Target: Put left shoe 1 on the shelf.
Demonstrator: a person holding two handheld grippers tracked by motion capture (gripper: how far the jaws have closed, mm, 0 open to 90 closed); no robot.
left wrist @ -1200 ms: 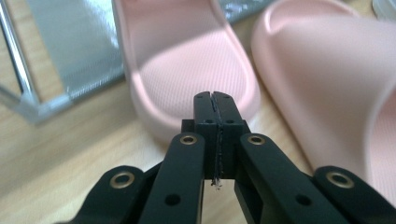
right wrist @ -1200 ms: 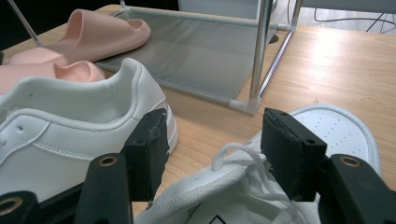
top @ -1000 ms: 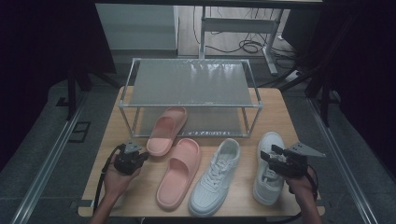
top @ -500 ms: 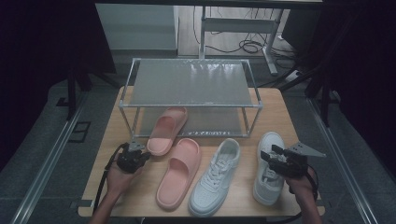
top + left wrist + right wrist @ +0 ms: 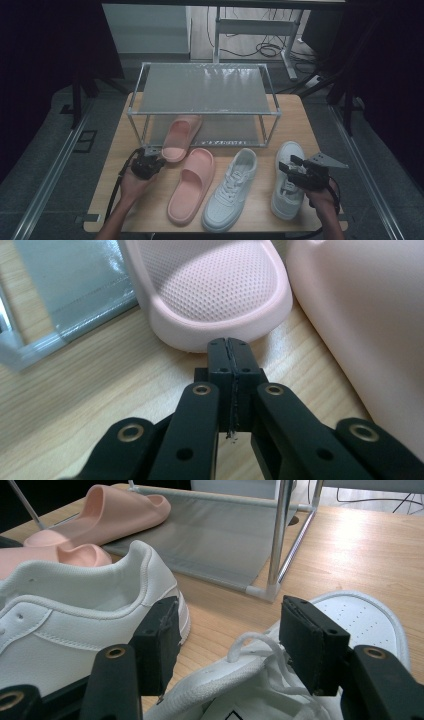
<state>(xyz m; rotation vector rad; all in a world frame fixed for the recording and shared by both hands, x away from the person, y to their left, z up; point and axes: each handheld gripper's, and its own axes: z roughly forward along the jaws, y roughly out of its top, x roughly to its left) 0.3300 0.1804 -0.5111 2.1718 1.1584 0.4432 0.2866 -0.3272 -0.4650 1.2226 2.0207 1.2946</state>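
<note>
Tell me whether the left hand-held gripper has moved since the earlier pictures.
Yes. The left hand-held gripper, jaws shut, has shifted toward the heel of the pink slipper lying half under the shoe rack, closing the gap seen a second ago.

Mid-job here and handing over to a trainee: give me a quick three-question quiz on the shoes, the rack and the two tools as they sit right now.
1. True or false: the left tool is shut, its tip close to the heel of the pink slipper that lies partly under the rack.
2. What sits below the open right tool? A) a pink slipper B) the right-hand white sneaker C) the rack's top shelf
3. How many shoes are on the table?

Key: 1 true. 2 B. 3 four: two pink slippers, two white sneakers.
</note>
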